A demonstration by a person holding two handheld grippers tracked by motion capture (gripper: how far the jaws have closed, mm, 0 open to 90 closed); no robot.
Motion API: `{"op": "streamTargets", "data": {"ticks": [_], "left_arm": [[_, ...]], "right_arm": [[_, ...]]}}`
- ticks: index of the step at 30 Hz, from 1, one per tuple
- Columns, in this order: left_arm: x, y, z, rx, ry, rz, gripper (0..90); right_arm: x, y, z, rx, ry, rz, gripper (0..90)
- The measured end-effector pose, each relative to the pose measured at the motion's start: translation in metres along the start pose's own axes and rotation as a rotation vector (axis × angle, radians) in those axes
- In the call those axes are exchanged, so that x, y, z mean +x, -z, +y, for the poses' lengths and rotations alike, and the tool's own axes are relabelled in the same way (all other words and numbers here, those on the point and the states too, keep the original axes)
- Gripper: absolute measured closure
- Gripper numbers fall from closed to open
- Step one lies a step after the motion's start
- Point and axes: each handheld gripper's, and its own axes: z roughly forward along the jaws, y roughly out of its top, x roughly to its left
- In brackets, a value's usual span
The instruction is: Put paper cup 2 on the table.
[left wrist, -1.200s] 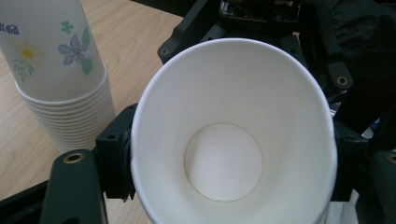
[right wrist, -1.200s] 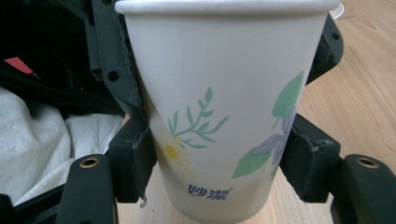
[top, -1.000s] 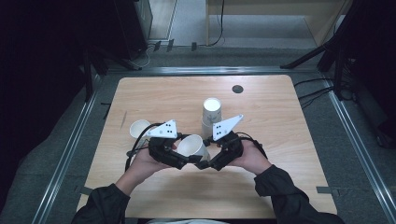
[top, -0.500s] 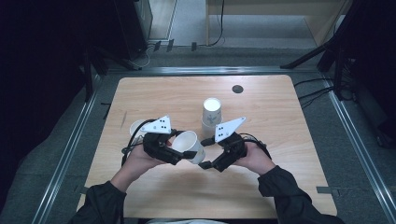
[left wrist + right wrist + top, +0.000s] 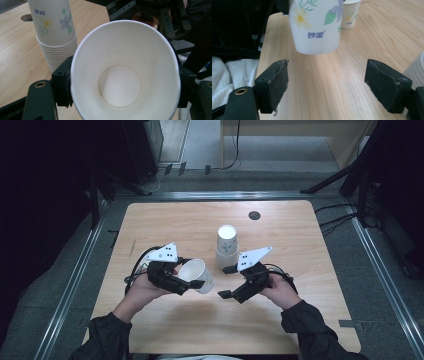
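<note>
Paper cup (image 5: 196, 274), white with floral print and small blue lettering too blurred to be read, is clamped by the left claw (image 5: 192, 281) above the wooden surface (image 5: 300, 245). At 3 o'clock, the right claw (image 5: 227, 282) is spread wide, just opened, nothing gripped. At 1 o'clock, a cup stack (image 5: 226, 247) is seen.

The cup (image 5: 196, 274) is white paper with printed flowers and blue letters on its outer wall. It is empty and held off the table, tilted on its side, a little left of the centre of the high view. The stack (image 5: 226, 245) of the same cups stands upside down just right of centre, above the single cup, apart from it.
</note>
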Motion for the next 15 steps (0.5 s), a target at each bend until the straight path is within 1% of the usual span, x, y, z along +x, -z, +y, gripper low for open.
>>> {"op": "streamTargets", "data": {"ticks": [2,3,4,5,7,8,10,13,14,15], "left_arm": [[0.0,0.001,-0.001,0.008,-0.001,0.003,24.8],[0.0,0.001,-0.002,0.01,-0.005,0.007,24.8],[0.001,0.001,-0.002,0.012,-0.007,0.002,24.8],[0.001,0.001,-0.003,0.013,-0.005,0.001,24.8],[0.003,0.001,-0.005,0.02,0.006,-0.003,24.8],[0.004,0.002,-0.006,0.029,0.004,-0.003,24.8],[0.004,0.003,-0.009,0.04,-0.005,0.003,24.8],[0.004,0.006,-0.012,0.047,-0.016,0.023,24.8],[0.004,0.007,-0.013,0.047,-0.016,0.035,24.8],[0.004,0.007,-0.014,0.048,-0.01,0.034,24.8]], "right_arm": [[-0.001,0.002,-0.001,0.001,-0.005,-0.019,19.4],[-0.001,0.003,-0.001,0.007,-0.013,-0.04,20.1],[-0.002,0.004,-0.002,0.008,-0.009,-0.063,20.8],[-0.002,0.005,-0.003,0.013,-0.017,-0.087,21.8],[-0.004,0.006,-0.005,0.016,-0.025,-0.125,22.1],[-0.006,0.008,-0.006,0.018,-0.035,-0.138,22.1],[-0.007,0.009,-0.009,0.02,-0.044,-0.152,22.2],[-0.008,0.013,-0.01,0.013,-0.047,-0.154,22.1],[-0.008,0.014,-0.011,0.011,-0.05,-0.155,22.1],[-0.009,0.016,-0.011,0.012,-0.05,-0.161,22.2]]}}
